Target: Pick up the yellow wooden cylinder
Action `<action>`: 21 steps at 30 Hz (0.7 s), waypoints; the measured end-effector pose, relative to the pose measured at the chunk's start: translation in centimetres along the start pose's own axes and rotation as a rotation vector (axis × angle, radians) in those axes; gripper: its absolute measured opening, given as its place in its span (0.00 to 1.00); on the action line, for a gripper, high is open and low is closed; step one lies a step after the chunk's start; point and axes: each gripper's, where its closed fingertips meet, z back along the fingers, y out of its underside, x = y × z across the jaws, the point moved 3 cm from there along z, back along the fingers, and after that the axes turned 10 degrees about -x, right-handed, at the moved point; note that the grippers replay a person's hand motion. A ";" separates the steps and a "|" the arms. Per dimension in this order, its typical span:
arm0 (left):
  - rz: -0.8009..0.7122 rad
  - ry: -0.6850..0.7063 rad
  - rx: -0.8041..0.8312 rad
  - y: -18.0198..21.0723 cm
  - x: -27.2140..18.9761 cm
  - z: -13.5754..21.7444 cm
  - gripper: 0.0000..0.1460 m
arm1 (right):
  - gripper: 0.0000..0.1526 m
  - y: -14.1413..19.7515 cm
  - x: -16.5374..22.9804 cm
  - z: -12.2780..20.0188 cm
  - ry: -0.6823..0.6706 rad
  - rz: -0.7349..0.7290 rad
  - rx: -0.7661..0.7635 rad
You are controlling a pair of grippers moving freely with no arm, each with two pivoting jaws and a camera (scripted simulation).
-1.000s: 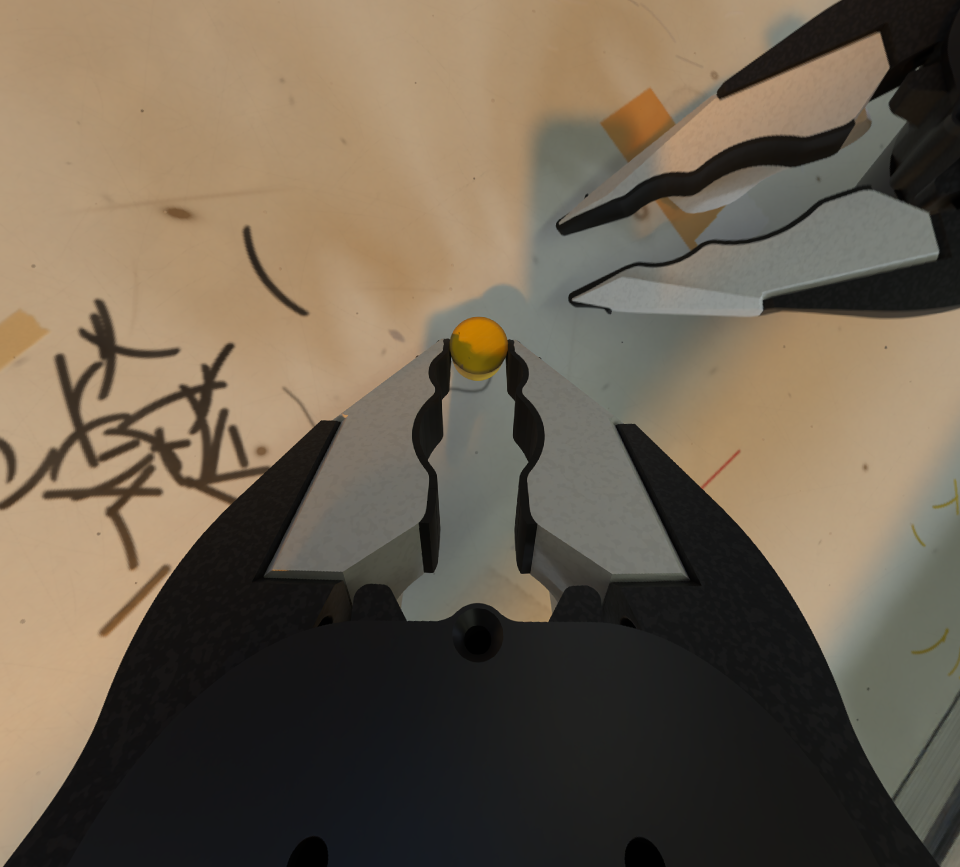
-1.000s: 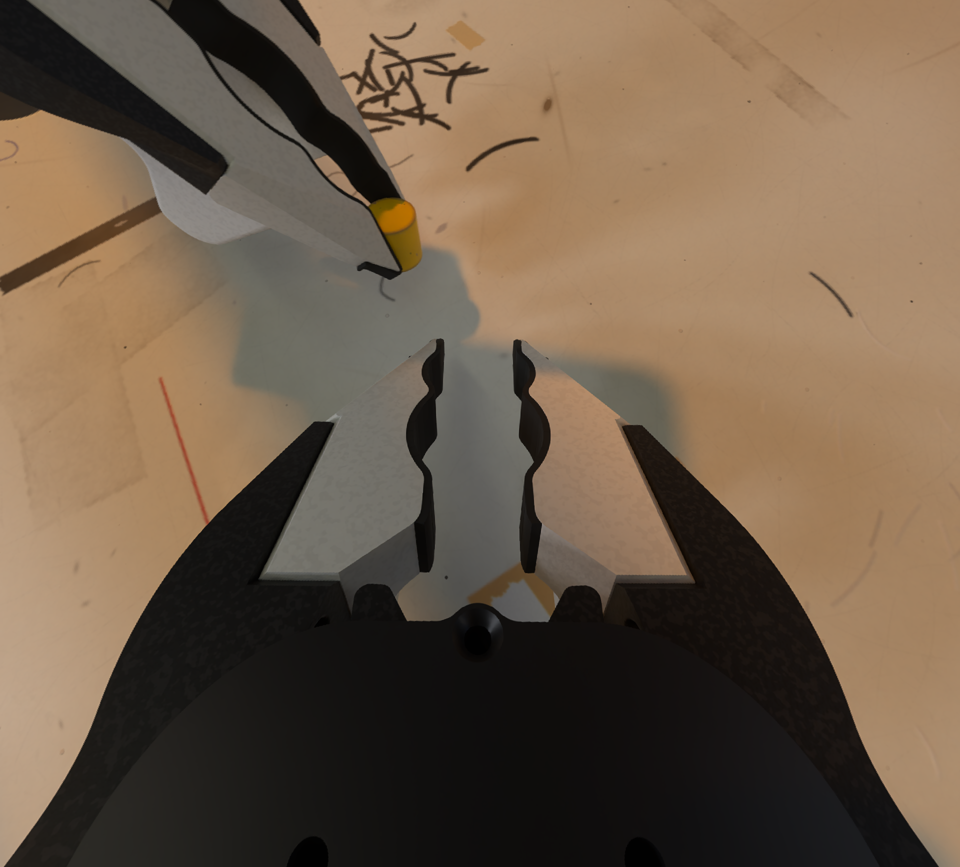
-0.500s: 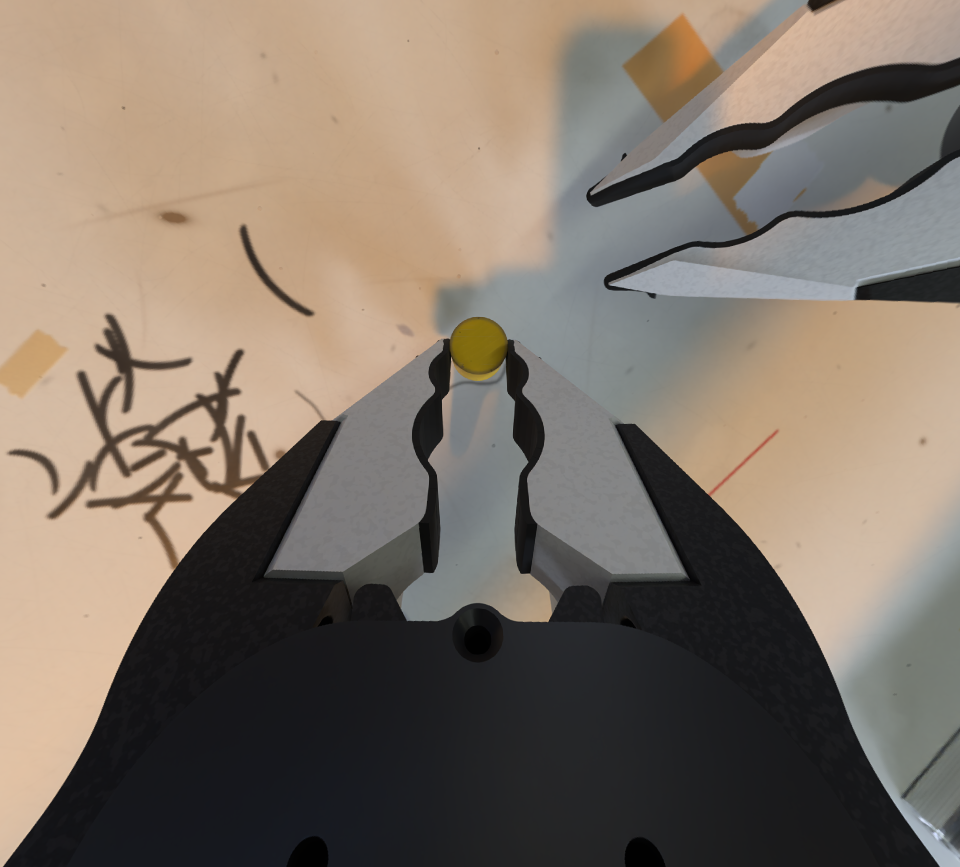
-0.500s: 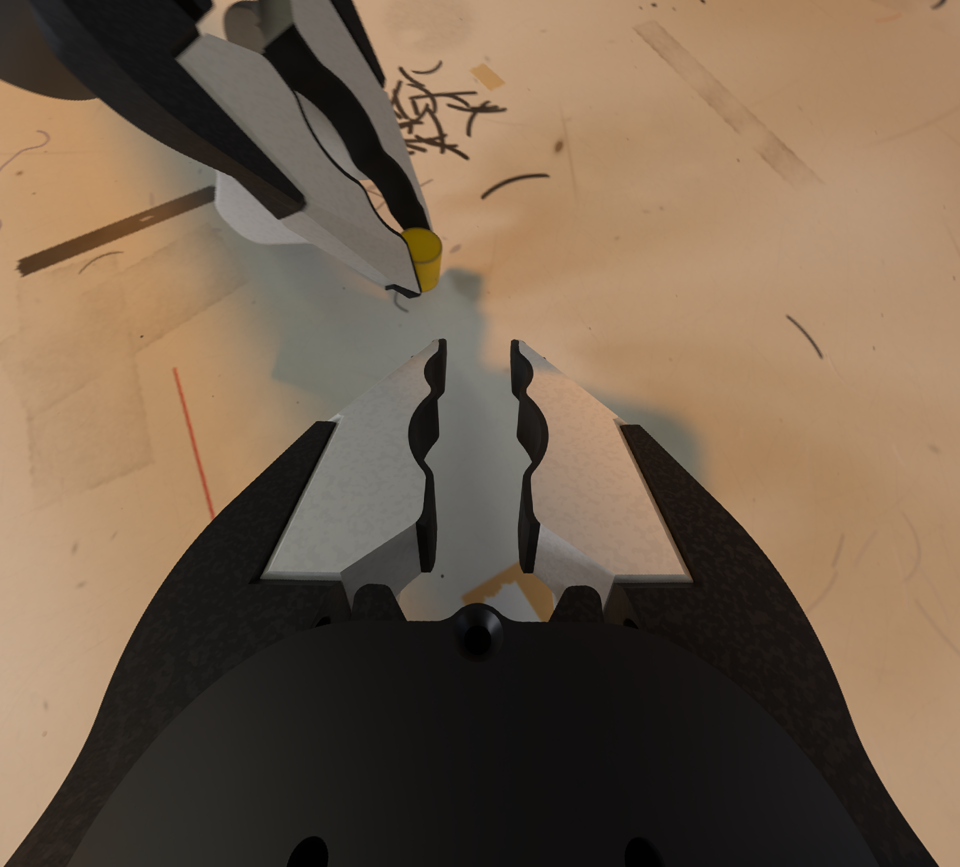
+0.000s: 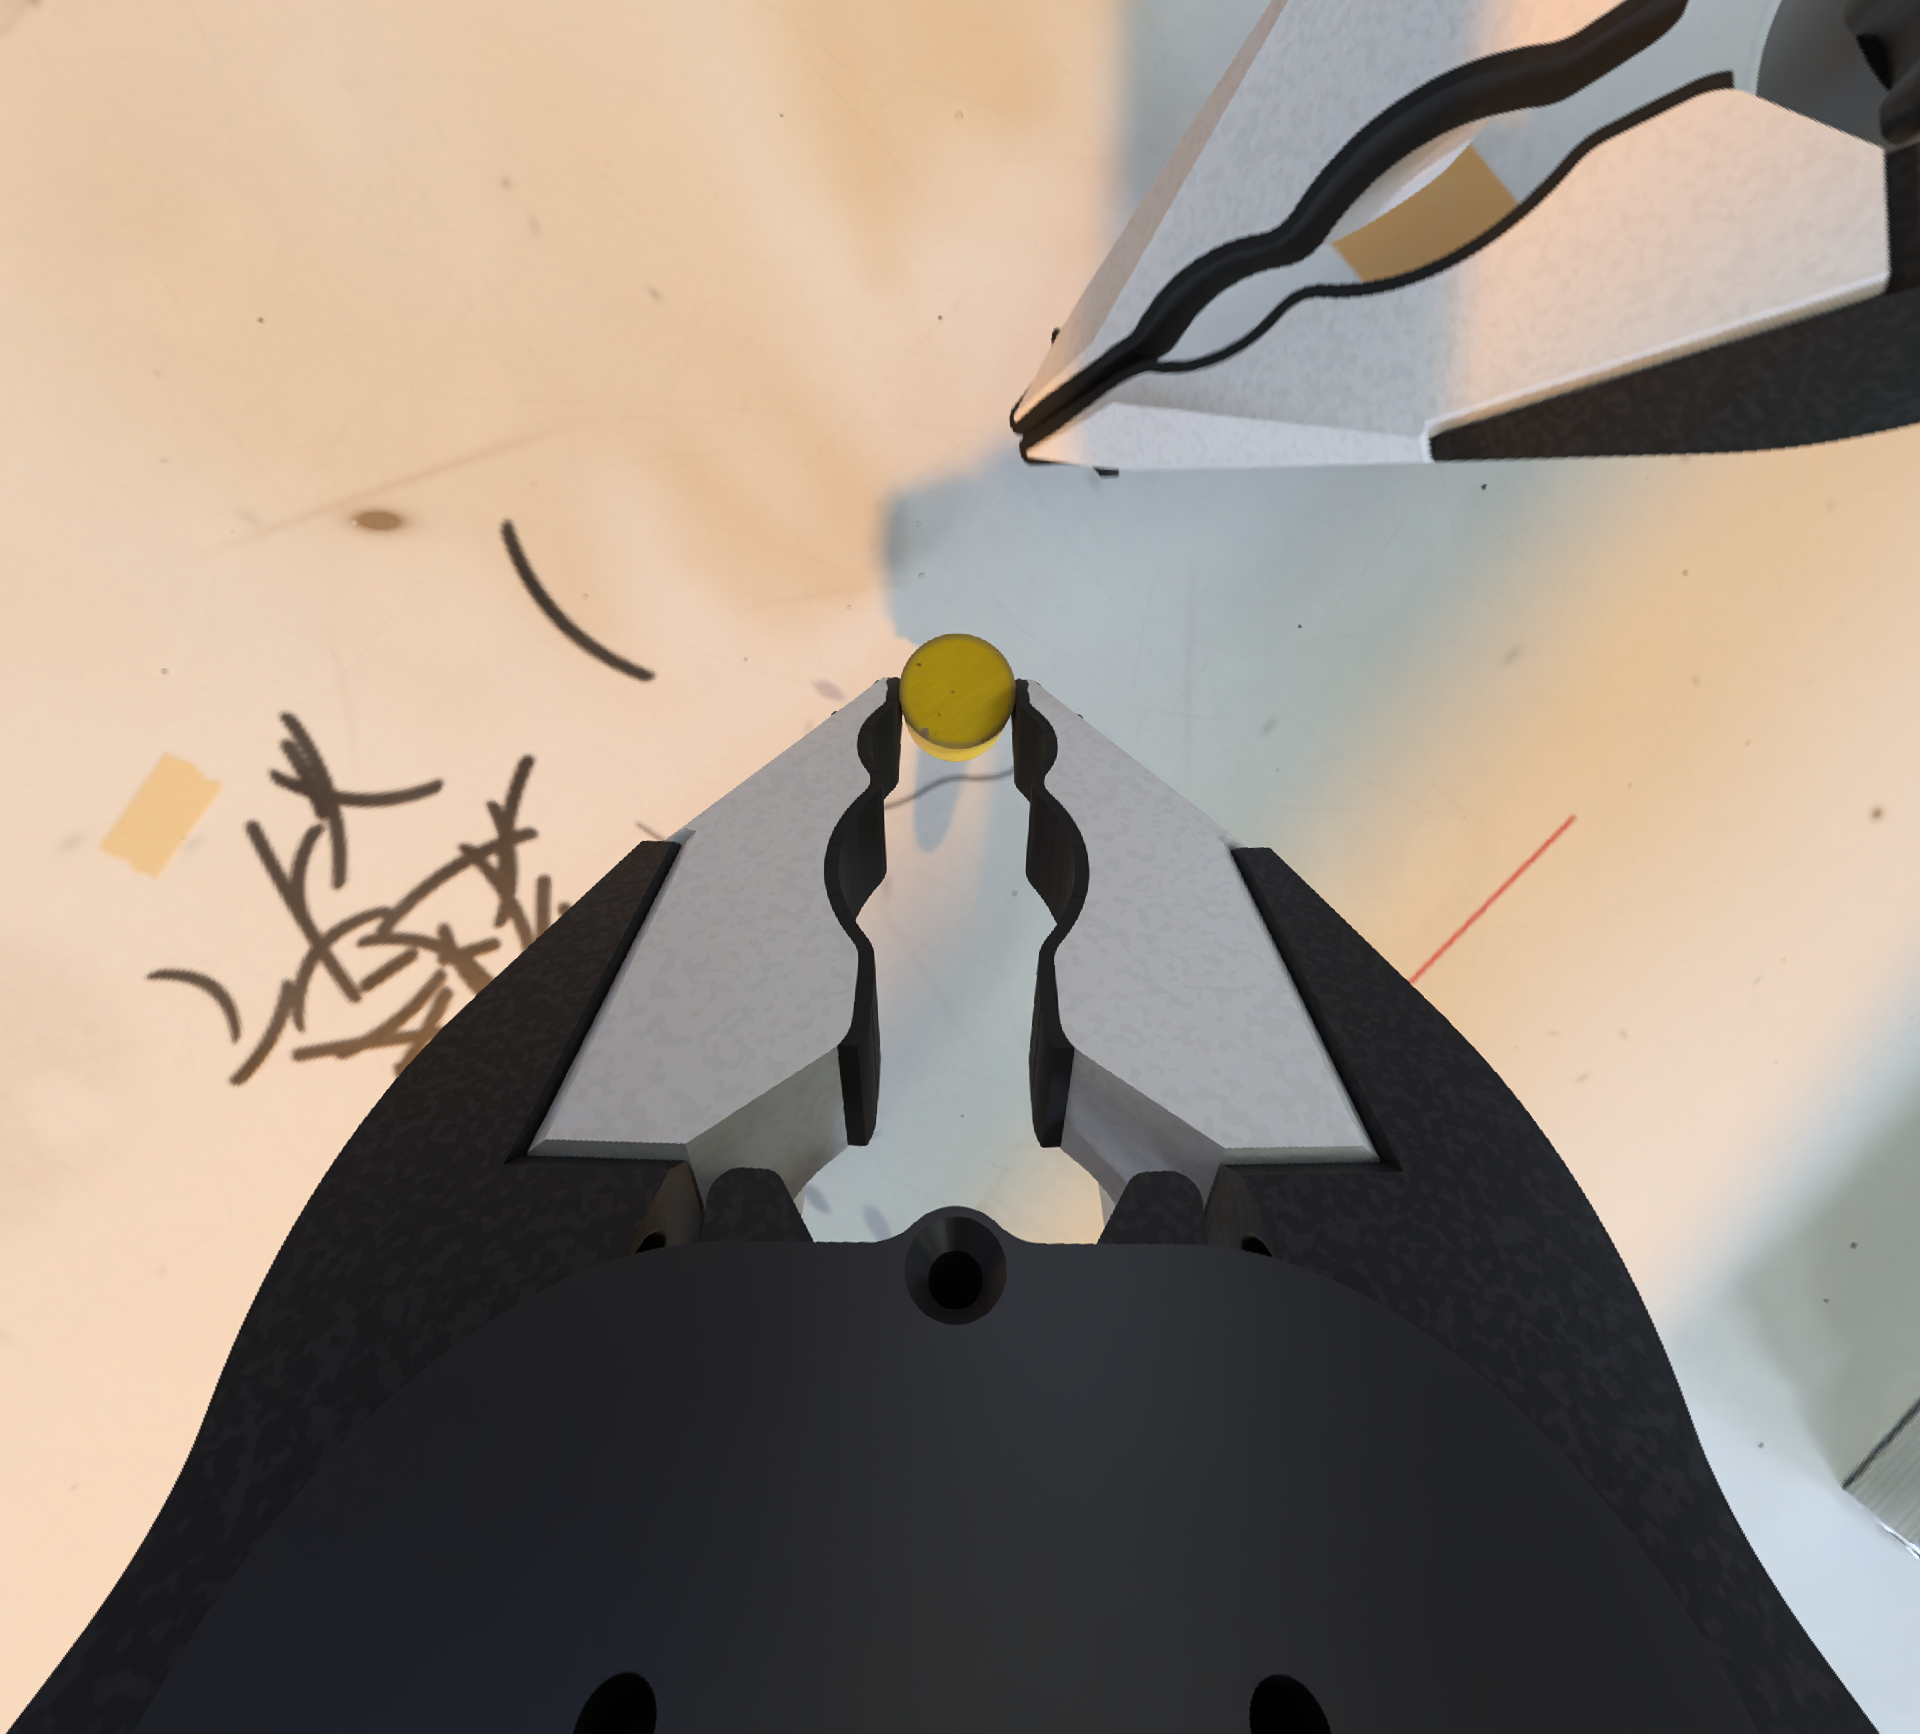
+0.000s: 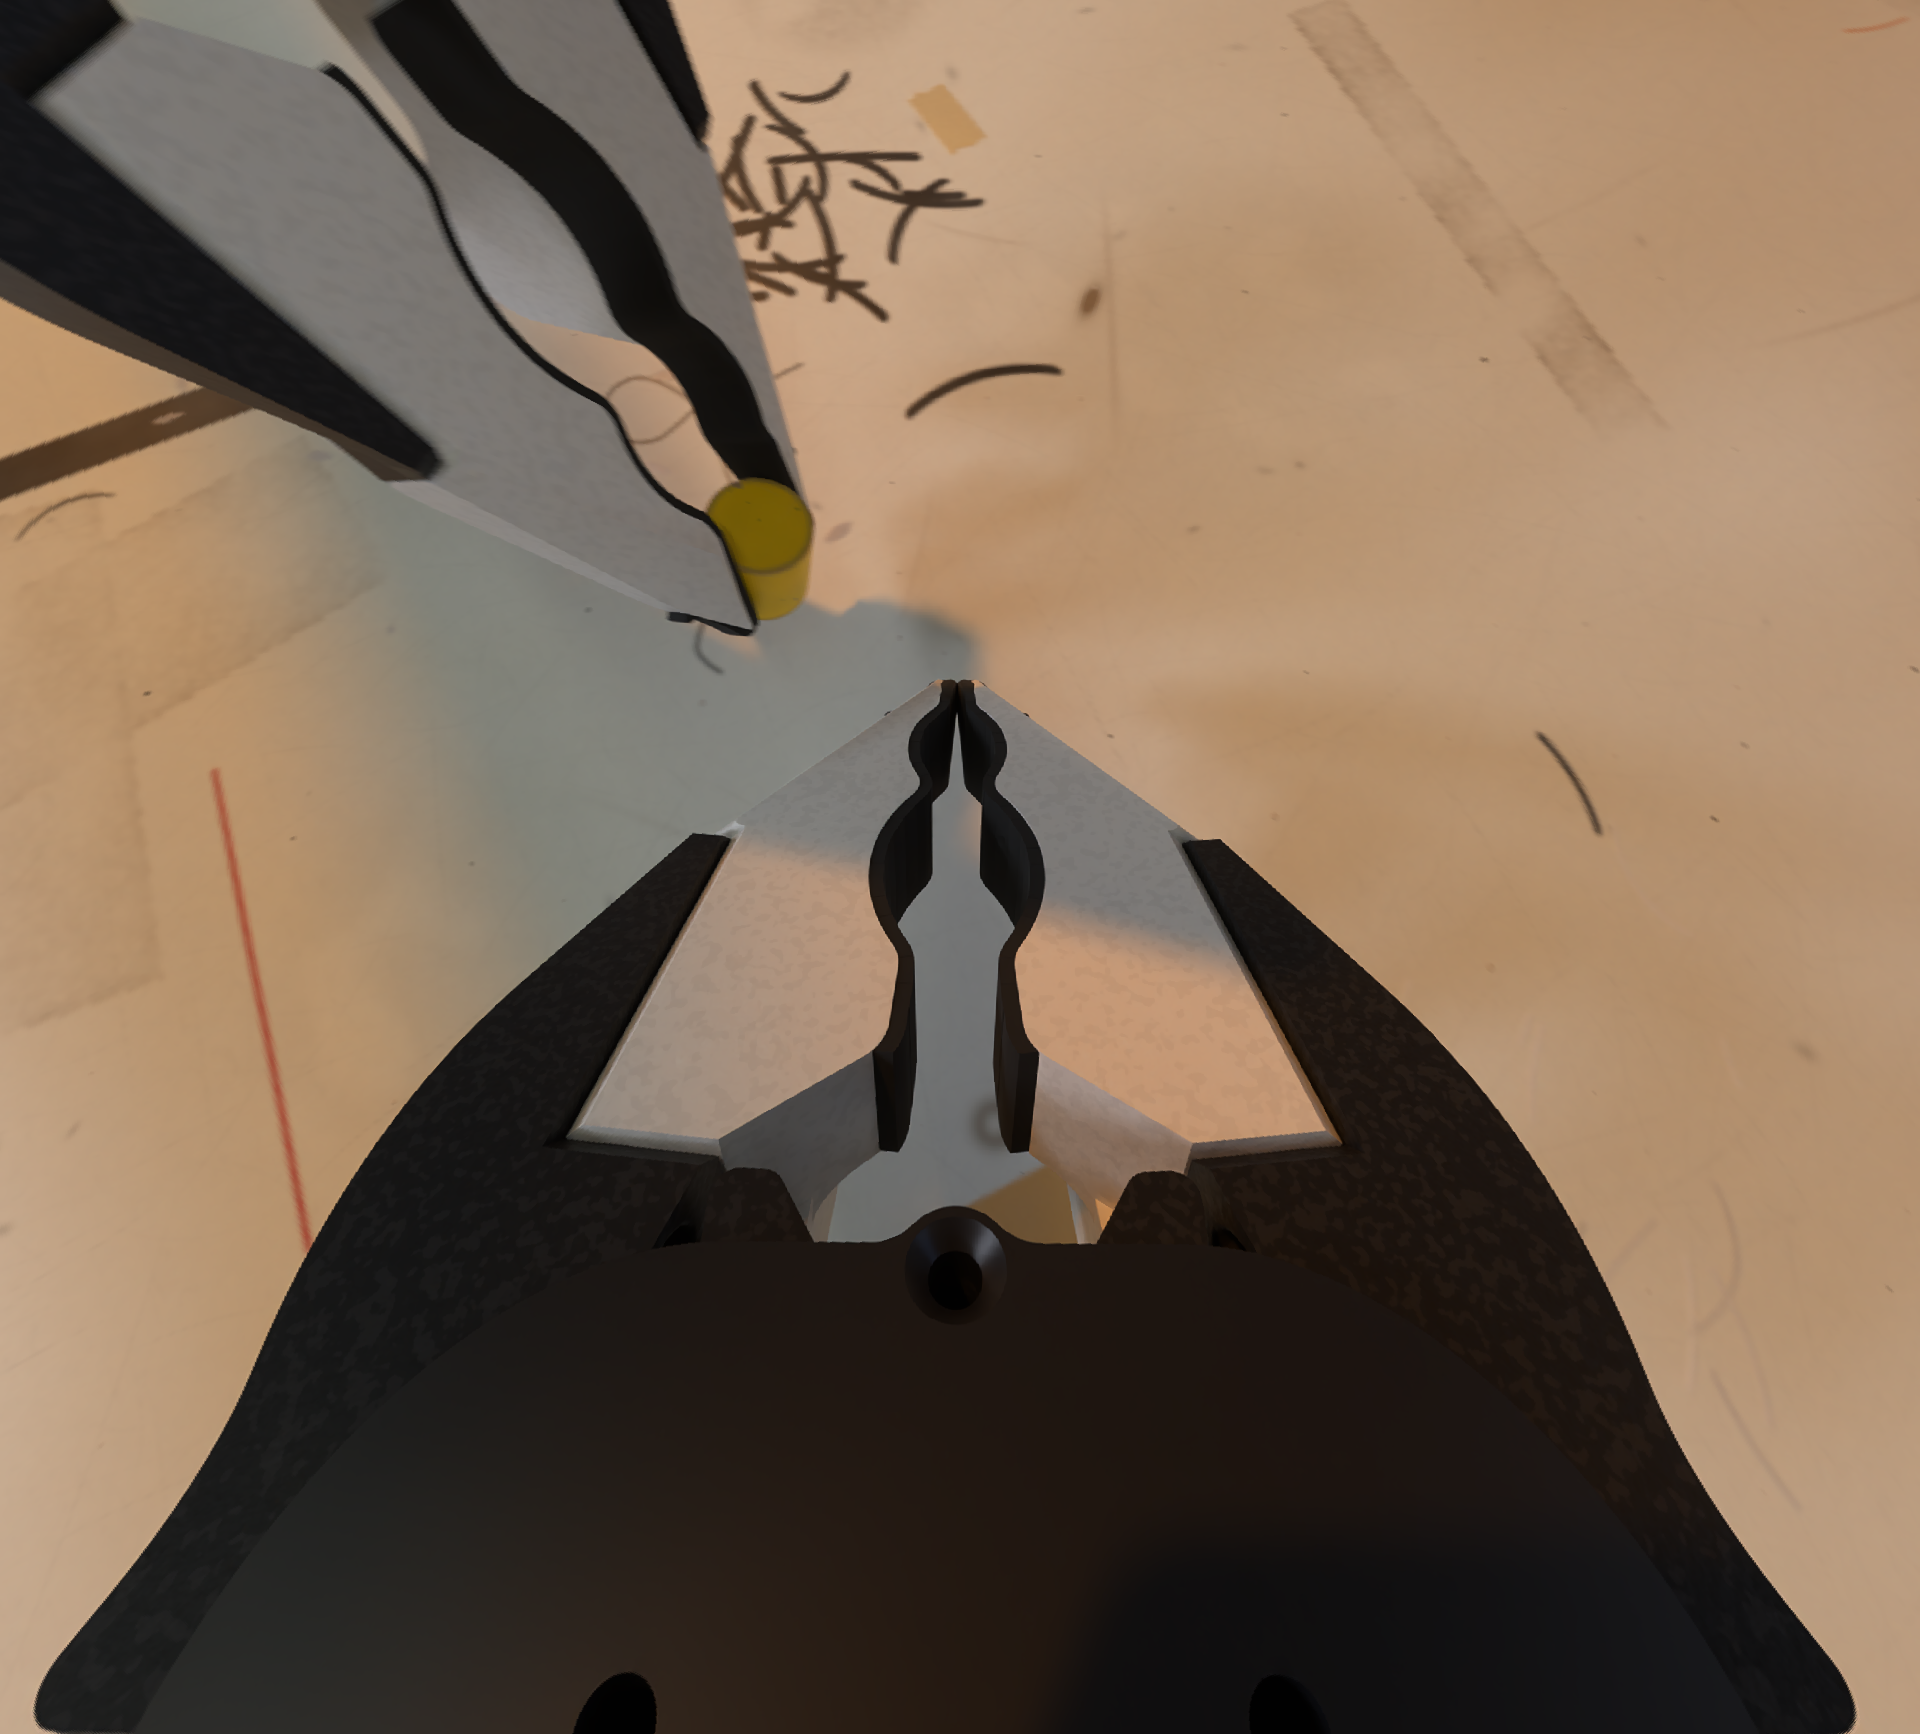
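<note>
The left gripper's near finger (image 6: 582, 479) hid much of the yellow cylinder (image 6: 774, 546) — its base too; the frame edge cropped the right gripper (image 5: 1023, 427).

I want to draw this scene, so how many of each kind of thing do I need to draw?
Yellow wooden cylinder: 1, pinched between the left gripper's fingers.
Black-and-grey two-finger grippers: 2, the left gripper and the right gripper, whose fingers are closed on nothing.
Scuffed tan table with dark scribbles: 1.
Total: 4 things.
</note>
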 end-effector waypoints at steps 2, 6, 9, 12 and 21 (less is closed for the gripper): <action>0.009 -0.002 -0.002 -0.3 0.0 0.2 0.14 | 0.00 0.2 -0.7 0.2 0.029 -0.020 0.002; 0.045 0.014 -0.003 -0.6 -0.5 0.2 0.14 | 0.00 1.2 -1.0 0.4 0.015 -0.092 0.020; 0.069 0.023 0.012 -0.5 -1.0 -0.2 0.14 | 0.00 1.3 -0.5 0.3 0.000 -0.091 0.019; 0.096 0.022 0.021 -0.3 -1.1 -0.5 0.14 | 0.00 1.4 -0.1 0.3 -0.010 -0.080 0.022; 0.131 0.020 0.020 -0.2 -0.8 -0.6 0.14 | 0.00 0.6 -1.1 1.7 0.048 -0.097 -0.055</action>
